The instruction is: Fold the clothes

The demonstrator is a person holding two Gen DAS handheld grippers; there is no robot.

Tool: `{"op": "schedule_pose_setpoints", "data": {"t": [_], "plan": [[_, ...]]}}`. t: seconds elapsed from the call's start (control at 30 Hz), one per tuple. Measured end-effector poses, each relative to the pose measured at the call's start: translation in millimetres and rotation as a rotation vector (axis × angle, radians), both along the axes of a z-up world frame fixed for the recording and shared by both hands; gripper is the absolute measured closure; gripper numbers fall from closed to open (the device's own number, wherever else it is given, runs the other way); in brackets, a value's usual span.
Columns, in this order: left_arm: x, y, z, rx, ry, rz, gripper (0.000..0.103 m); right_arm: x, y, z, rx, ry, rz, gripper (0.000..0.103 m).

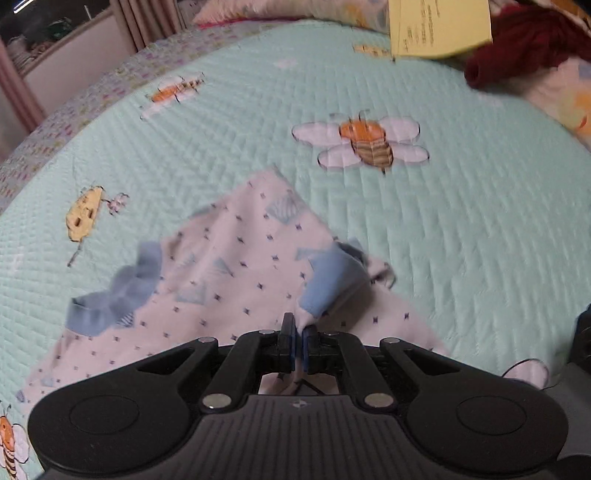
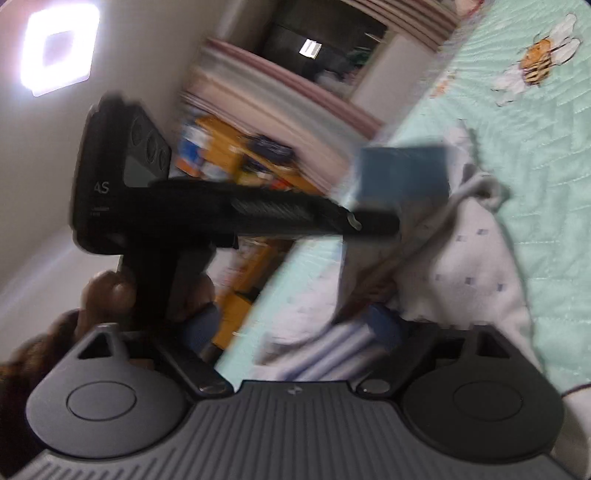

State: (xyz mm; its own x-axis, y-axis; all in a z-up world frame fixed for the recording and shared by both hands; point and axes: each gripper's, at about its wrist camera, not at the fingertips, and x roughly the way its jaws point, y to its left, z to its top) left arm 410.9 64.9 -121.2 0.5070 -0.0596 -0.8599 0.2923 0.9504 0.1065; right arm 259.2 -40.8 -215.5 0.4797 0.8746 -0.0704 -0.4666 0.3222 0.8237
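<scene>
Garment (image 1: 236, 266) on the bed, white with a scatter of small dark marks and pale blue patches, and the fold is only partly made: one edge lies at a slant across the mint quilt (image 1: 461, 221), rising to a point in the middle of the left wrist view, while the rest spreads loose towards the camera. Left gripper (image 1: 299, 341) has its fingers pinched shut on a bit of the white fabric, right beside a blue ribbed cuff (image 1: 328, 284); a second blue cuff (image 1: 110, 299) sits crumpled off to the side, not yet tucked in. So the judgement here: sleeves and body need squaring before this counts as folded, more left than done.

Over in the right wrist view, blurred, the right gripper (image 2: 295, 332) shows its fingers standing well apart; cloth bunches between and ahead of them, but no pad can be seen pressing on it. A hand (image 2: 110, 295) holds the other gripper's black handle across that frame.

Textures: the garment looks soft and limp, creasing easily; the cuffs are thicker knit. The quilt is stitched in fine chevrons with appliqué bees (image 1: 365, 142). A dark red knitted item (image 1: 517, 48) and a yellow paper (image 1: 439, 26) lie at the far edge
</scene>
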Motion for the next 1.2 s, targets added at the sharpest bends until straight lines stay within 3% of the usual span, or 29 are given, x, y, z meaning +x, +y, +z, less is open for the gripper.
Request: {"op": "schedule_pose_setpoints", "data": {"t": [0.1,0.2,0.23,0.37,0.47,0.5,0.53,0.6,0.7,0.77,0.83,0.97,1.13,1.2], "plan": [[1,7,3,-0.031,0.012,0.001,0.097,1,-2,0,0.016,0.006,0.000,0.025],[-3,5,10,-0.053,0.048,-0.049,0.079,0,-3,-2,0.043,0.004,0.013,0.021],[-5,2,14,-0.066,0.058,-0.071,0.079,1,-3,-2,0.047,0.003,0.016,0.019],[-27,-5,40,-0.169,0.010,-0.090,0.068,0,-7,-5,0.078,0.005,0.027,0.017],[-53,26,67,-0.311,-0.104,0.031,0.039,1,-8,-6,0.091,0.009,0.031,0.017],[-62,42,74,-0.318,-0.150,0.116,0.022,1,-9,-6,0.094,0.009,0.032,0.017],[-72,58,80,-0.323,-0.196,0.201,0.013,1,-9,-6,0.096,0.010,0.032,0.017],[-98,95,86,-0.289,-0.271,0.400,0.010,1,-9,-7,0.101,0.010,0.032,0.017],[-138,152,84,-0.272,-0.313,0.673,0.010,1,-13,-9,0.126,0.013,0.036,0.015],[-167,191,77,-0.361,-0.308,0.834,0.010,1,-16,-11,0.154,0.019,0.039,0.014],[-188,222,64,-0.477,-0.285,0.931,0.011,2,-19,-14,0.178,0.025,0.040,0.014],[-205,243,41,-0.568,-0.243,0.981,0.011,1,-21,-15,0.195,0.027,0.041,0.013],[-193,243,16,-0.791,-0.249,0.950,0.011,1,-22,-17,0.204,0.027,0.042,0.012],[-186,236,9,-0.832,-0.262,0.947,0.011,1,-21,-16,0.205,0.027,0.042,0.012]]}}
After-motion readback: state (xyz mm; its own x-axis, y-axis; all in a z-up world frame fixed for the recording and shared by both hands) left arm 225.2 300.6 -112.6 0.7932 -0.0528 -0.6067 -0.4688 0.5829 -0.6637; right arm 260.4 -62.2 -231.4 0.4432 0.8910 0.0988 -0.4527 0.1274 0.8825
